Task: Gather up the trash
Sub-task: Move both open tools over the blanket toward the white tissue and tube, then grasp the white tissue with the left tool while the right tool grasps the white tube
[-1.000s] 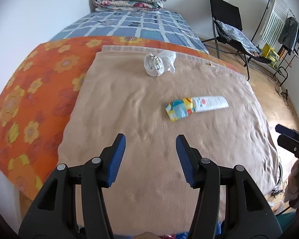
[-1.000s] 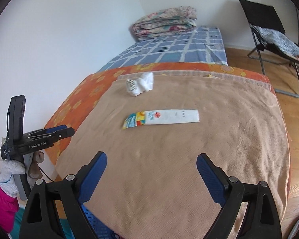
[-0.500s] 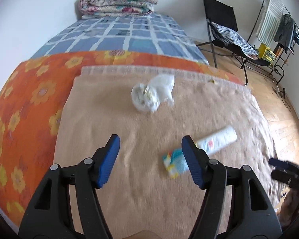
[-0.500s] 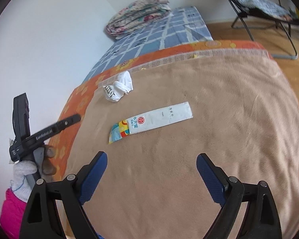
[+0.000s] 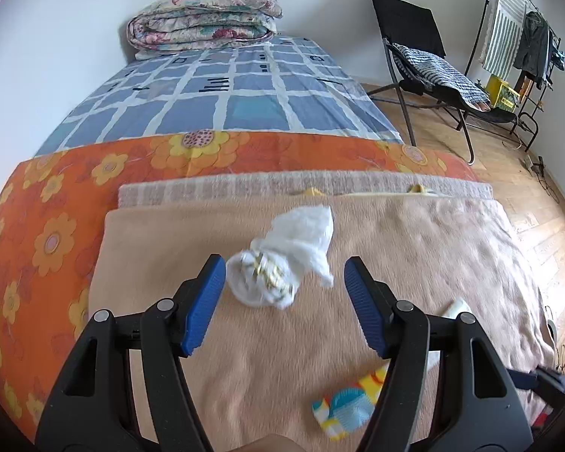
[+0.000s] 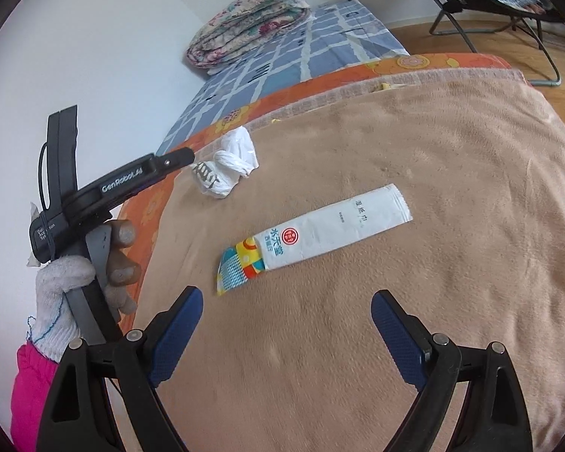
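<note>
Two pieces of trash lie on a tan fleece blanket (image 6: 414,248) spread over the near end of a bed. One is a crumpled white plastic bag (image 5: 282,263) with printed scraps bunched inside it, lying near the blanket's far edge towards its left corner. The other is a long flat white wet-wipe sachet (image 6: 316,235) with a red round logo and a multicoloured end, lying near the middle of the blanket, well apart from the bag.

The left gripper (image 5: 284,290), black with blue ribbed pads, hangs over the bag with its jaws spread; the bag sits in the gap as the left wrist camera sees it, close to the left pad, though whether anything touches it cannot be told. The right gripper (image 6: 286,331), of the same make, hovers over bare blanket just short of the sachet, its jaws spread wide and holding nothing.

A hand in a white knit glove (image 6: 62,282), with a pink sleeve (image 6: 32,388) below it, grips the left tool's handle.

Under the blanket lie a striped beige towel (image 5: 245,186) and an orange sheet with yellow flowers (image 5: 49,233); beyond them is a blue checked bedcover (image 5: 222,101) with one folded floral quilt (image 5: 203,17) at the far end by the white wall. On the wooden floor (image 5: 527,207) to the right stand one black folding chair (image 5: 406,26), draped with striped cloth, and one clothes rack (image 5: 516,30).
</note>
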Motion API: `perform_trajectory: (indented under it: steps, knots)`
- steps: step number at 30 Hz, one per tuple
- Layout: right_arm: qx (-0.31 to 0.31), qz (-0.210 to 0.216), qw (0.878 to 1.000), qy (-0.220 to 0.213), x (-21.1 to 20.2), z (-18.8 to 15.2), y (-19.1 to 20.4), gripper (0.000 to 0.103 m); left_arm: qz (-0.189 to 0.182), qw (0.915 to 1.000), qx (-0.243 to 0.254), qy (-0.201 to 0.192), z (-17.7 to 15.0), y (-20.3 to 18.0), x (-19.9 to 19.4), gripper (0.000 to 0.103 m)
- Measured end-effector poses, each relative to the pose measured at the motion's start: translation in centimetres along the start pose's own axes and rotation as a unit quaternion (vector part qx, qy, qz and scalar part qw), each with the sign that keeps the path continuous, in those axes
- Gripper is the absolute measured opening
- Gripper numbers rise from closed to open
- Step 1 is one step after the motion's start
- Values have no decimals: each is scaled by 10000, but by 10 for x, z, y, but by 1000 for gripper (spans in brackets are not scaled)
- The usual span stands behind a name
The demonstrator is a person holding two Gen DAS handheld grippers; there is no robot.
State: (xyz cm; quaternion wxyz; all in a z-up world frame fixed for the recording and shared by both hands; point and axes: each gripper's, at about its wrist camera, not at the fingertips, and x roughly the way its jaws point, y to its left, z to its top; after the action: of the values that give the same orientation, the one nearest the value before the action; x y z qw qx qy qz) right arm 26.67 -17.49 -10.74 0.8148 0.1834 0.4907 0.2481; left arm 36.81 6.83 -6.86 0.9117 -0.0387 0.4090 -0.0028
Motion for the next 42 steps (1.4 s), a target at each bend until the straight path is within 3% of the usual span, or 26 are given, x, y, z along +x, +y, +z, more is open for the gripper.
perform_trajectory:
  steps: [12, 17, 21, 26, 34, 38, 42]
  knots:
    - [433, -54, 9990, 52, 28, 3, -13, 93, 337, 9980, 98, 523, 0, 5, 64, 74]
    - [619, -80, 9980, 36, 32, 5, -21, 93, 307, 9977, 165, 584, -12, 10, 75, 65]
    - [791, -87, 9968, 28, 39, 9, -23, 93, -27, 9983, 3, 575, -19, 12, 68, 59]
    - [961, -58, 9954, -15, 45, 8, -27, 93, -599, 9953, 286, 711, -46, 0, 45, 57]
    - [1141, -84, 9933, -147, 37, 7, -38, 92, -1213, 9864, 495, 990, -99, -28, 3, 57]
    - [1086, -184, 9938, -113, 39, 8, -38, 91, -1302, 9847, 416, 1078, -121, -35, -13, 57]
    - [715, -511, 9961, -52, 45, 9, -25, 92, -1070, 9873, 463, 1078, -138, -33, -34, 56]
